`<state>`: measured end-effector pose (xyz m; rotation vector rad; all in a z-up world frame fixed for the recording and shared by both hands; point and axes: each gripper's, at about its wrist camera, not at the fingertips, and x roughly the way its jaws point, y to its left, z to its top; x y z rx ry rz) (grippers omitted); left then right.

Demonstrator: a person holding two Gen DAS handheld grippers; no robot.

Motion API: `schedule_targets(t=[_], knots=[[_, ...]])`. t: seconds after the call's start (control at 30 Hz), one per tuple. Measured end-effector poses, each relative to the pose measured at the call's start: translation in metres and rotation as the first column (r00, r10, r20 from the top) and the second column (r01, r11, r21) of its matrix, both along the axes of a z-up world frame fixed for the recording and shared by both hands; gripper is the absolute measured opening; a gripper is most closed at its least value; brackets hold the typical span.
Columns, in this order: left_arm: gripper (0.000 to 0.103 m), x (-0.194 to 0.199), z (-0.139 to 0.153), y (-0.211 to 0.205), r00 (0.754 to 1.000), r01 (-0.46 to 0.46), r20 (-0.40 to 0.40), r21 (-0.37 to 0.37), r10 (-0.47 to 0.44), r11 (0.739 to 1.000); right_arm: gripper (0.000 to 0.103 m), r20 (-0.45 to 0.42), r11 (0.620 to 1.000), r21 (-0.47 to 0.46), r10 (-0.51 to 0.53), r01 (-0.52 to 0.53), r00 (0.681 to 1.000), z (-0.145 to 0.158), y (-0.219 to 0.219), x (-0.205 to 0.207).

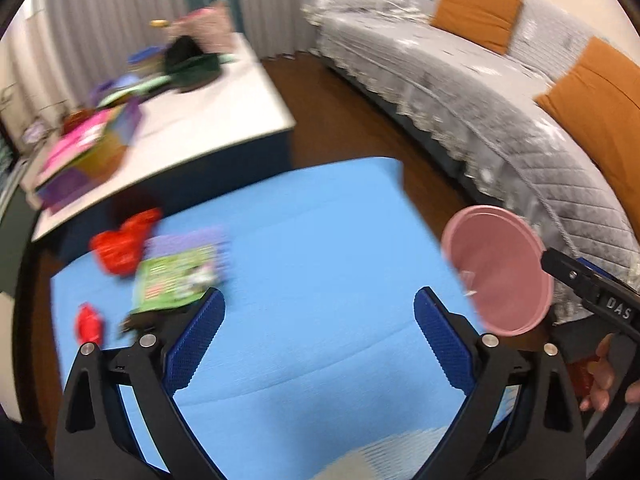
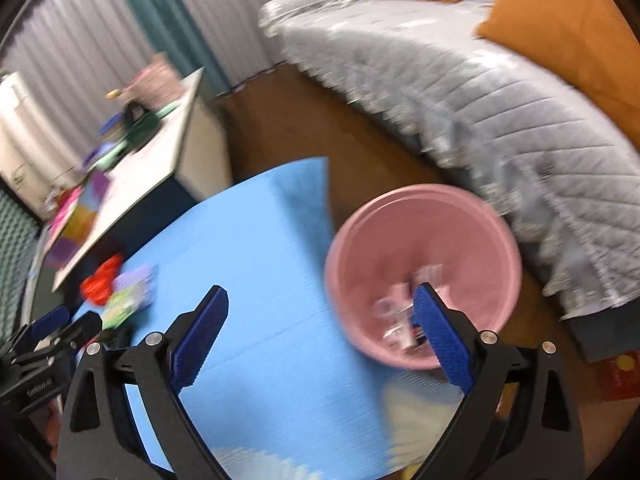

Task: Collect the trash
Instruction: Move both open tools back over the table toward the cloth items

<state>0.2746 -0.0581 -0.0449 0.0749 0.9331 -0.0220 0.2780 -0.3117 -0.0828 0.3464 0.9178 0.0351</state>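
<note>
Trash — green wrapper (image 1: 176, 276), red scraps (image 1: 120, 246) at blue mat (image 1: 312, 240) left edge; pink bin (image 2: 424, 272) off right edge, contents blurred. Left gripper (image 1: 319, 312) and right gripper (image 2: 320, 312) jaws spread, empty.

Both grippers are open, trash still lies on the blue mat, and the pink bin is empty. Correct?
Not quite: the pink bin is not empty. The right wrist view shows a few pieces already inside it. Both grippers are open, and trash still lies on the blue mat.
</note>
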Motion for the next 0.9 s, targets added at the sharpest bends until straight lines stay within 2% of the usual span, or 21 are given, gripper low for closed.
schedule_targets(t=[0.1, 0.27, 0.4, 0.5, 0.63, 0.73, 0.9], knots=[[0.092, -0.023, 0.007, 0.046, 0.997, -0.078, 0.017, 0.021, 0.078, 0.997, 0.092, 0.03, 0.994, -0.015, 0.106, -0.105, 0.994, 0.005, 0.042, -0.01], [0.093, -0.062, 0.014, 0.126, 0.974, -0.226, 0.026, 0.025, 0.226, 0.974, 0.092, 0.093, 0.96, -0.133, 0.26, -0.247, 0.961, 0.009, 0.108, -0.024], [0.093, -0.085, 0.013, 0.175, 0.941, -0.336, 0.063, 0.057, 0.333, 0.94, 0.092, 0.089, 0.941, -0.124, 0.328, -0.316, 0.941, 0.006, 0.141, -0.028], [0.093, -0.097, 0.006, 0.207, 0.915, -0.402, 0.076, 0.055, 0.397, 0.914, 0.092, 0.083, 0.924, -0.133, 0.37, -0.358, 0.925, 0.001, 0.162, -0.028], [0.094, -0.105, -0.015, 0.242, 0.882, -0.47, 0.076, 0.049, 0.466, 0.881, 0.092, 0.051, 0.897, -0.15, 0.427, -0.416, 0.903, -0.01, 0.194, -0.028], [0.094, -0.106, -0.033, 0.273, 0.845, -0.533, 0.076, 0.069, 0.529, 0.843, 0.092, 0.019, 0.873, -0.174, 0.466, -0.456, 0.884, -0.019, 0.216, -0.03], [0.094, -0.107, -0.042, 0.308, 0.806, -0.592, 0.021, 0.001, 0.591, 0.806, 0.092, -0.031, 0.82, -0.218, 0.536, -0.529, 0.844, -0.033, 0.25, -0.03]])
